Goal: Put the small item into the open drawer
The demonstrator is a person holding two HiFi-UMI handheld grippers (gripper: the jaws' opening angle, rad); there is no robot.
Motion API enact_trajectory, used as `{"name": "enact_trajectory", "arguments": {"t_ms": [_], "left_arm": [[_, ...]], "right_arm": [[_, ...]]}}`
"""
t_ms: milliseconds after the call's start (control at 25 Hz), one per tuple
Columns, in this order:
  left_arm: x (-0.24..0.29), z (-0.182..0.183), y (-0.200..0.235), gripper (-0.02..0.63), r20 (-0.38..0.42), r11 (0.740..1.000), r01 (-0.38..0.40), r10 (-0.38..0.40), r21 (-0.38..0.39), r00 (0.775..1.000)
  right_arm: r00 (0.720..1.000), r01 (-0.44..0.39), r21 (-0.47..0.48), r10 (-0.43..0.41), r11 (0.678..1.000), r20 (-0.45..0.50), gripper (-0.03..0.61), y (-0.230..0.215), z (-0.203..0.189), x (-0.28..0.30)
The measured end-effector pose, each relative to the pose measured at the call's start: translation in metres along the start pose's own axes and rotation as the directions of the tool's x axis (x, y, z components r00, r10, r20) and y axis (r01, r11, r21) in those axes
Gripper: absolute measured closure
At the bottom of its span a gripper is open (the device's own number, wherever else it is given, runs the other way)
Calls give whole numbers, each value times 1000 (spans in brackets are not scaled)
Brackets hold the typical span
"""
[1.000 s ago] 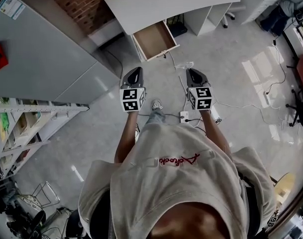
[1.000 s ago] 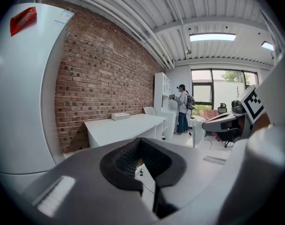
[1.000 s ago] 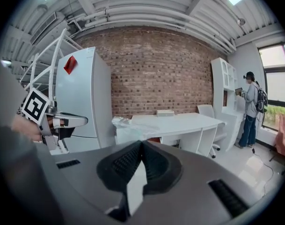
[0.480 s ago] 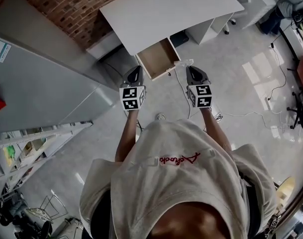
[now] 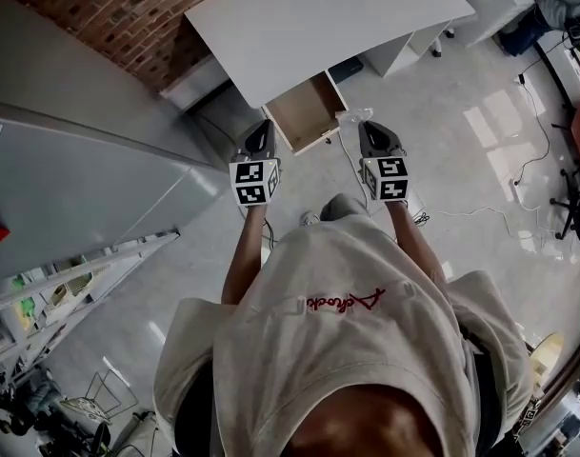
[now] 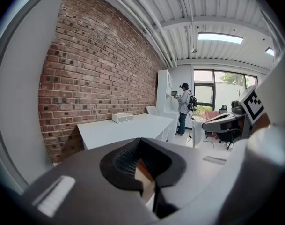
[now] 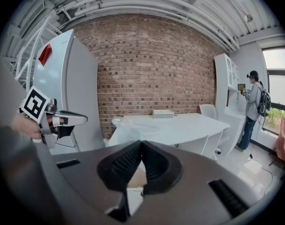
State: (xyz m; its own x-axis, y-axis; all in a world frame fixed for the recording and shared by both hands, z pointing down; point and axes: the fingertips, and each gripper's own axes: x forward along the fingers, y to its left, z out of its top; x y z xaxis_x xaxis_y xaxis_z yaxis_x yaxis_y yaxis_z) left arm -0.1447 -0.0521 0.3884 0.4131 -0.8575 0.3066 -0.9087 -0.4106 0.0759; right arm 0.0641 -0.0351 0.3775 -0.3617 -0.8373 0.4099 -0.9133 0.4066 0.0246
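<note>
Small item [image 5: 353,115]: a scrap of clear, crinkled plastic at the tip of the right gripper [image 5: 368,128]. It hangs above the floor, just beside the near right corner of the open drawer [image 5: 306,112], not inside it. Cannot tell whether it brushes the drawer front.

Right gripper view: ribbed pads clenched tip to tip. The clear plastic shows just past the tips, against the desk edge, so it reads as pinched there. A tan sliver of drawer shows low between the pads.

Left gripper [image 5: 262,128]: level with the right one, pointing at the drawer's near left corner. Its own view shows the pads closed together at the tips with nothing gripped; an orange-brown wedge of drawer shows behind them.

Head view only: the drawer's full outline, pulled out from under the white desk [image 5: 318,17], with a bare wood-coloured floor; both forearms stretched forward; a grey cabinet [image 5: 80,169] at the left; cables on the glossy floor [image 5: 480,160] at the right.

Gripper views only: a small white box [image 7: 163,113] on the desk against the brick wall [image 7: 151,64], and a person with a backpack [image 7: 252,102] standing well apart by white cupboards. The head view catches just the box's edge. Each gripper view also shows the other gripper with its marker cube.
</note>
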Motion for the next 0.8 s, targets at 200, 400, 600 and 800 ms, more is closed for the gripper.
{"name": "enact_trajectory", "arguments": {"t_ms": [200, 400, 600, 800], "left_arm": [[-3, -9, 3, 604, -19, 1000, -16, 16, -14, 1000], [-2, -16, 6, 604, -43, 999, -37, 36, -30, 998], [5, -23, 5, 604, -73, 996, -72, 69, -45, 995], [26, -18, 3, 604, -82, 992, -115, 111, -53, 990]], "right_arm": [[999, -16, 6, 17, 1000, -27, 566, 2, -7, 5], [998, -44, 10, 45, 999, -52, 566, 5, -12, 14], [993, -88, 9, 89, 996, -72, 566, 0, -15, 26], [987, -143, -3, 143, 990, -79, 566, -18, -11, 48]]}}
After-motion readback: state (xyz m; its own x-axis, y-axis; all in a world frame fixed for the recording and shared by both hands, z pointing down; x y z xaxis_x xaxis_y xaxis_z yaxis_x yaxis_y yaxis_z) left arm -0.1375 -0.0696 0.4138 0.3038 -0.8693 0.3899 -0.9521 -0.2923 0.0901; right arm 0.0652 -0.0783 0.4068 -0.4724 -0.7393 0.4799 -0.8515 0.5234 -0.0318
